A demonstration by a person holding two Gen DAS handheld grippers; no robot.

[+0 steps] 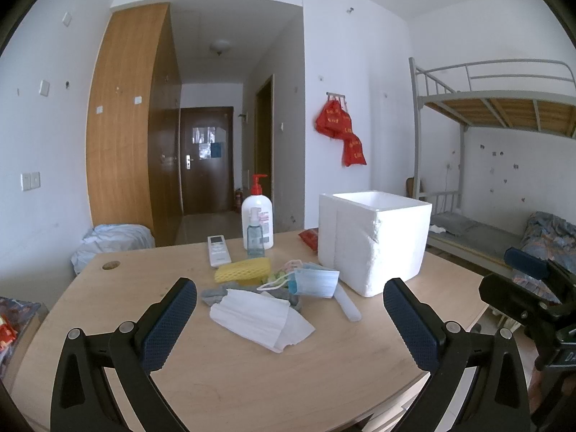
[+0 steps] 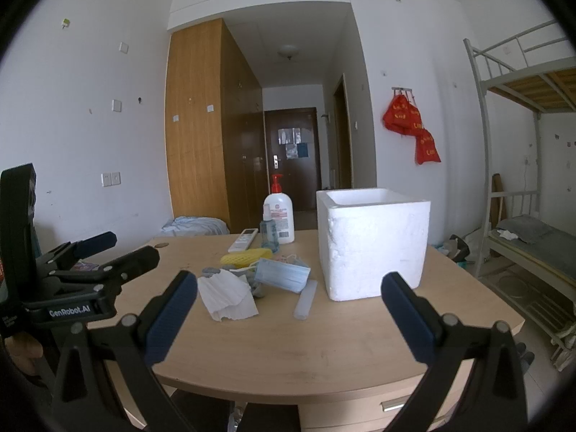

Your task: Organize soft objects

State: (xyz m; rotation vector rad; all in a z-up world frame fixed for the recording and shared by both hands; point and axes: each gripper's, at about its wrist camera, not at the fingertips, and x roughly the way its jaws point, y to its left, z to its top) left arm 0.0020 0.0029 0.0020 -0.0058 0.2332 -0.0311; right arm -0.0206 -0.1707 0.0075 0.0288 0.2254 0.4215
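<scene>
Both grippers, left gripper (image 1: 289, 300) and right gripper (image 2: 289, 300), spread wide and empty, hovering short of white mask (image 1: 257, 318) left of foam box (image 1: 381, 241), likely lining up first pick.

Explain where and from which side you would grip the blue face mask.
Grip the blue face mask at its near-right corner, which sticks out past the pile over bare table. Come from above with the left gripper and its fingers across the pleats: it lies flat and thin.
</scene>
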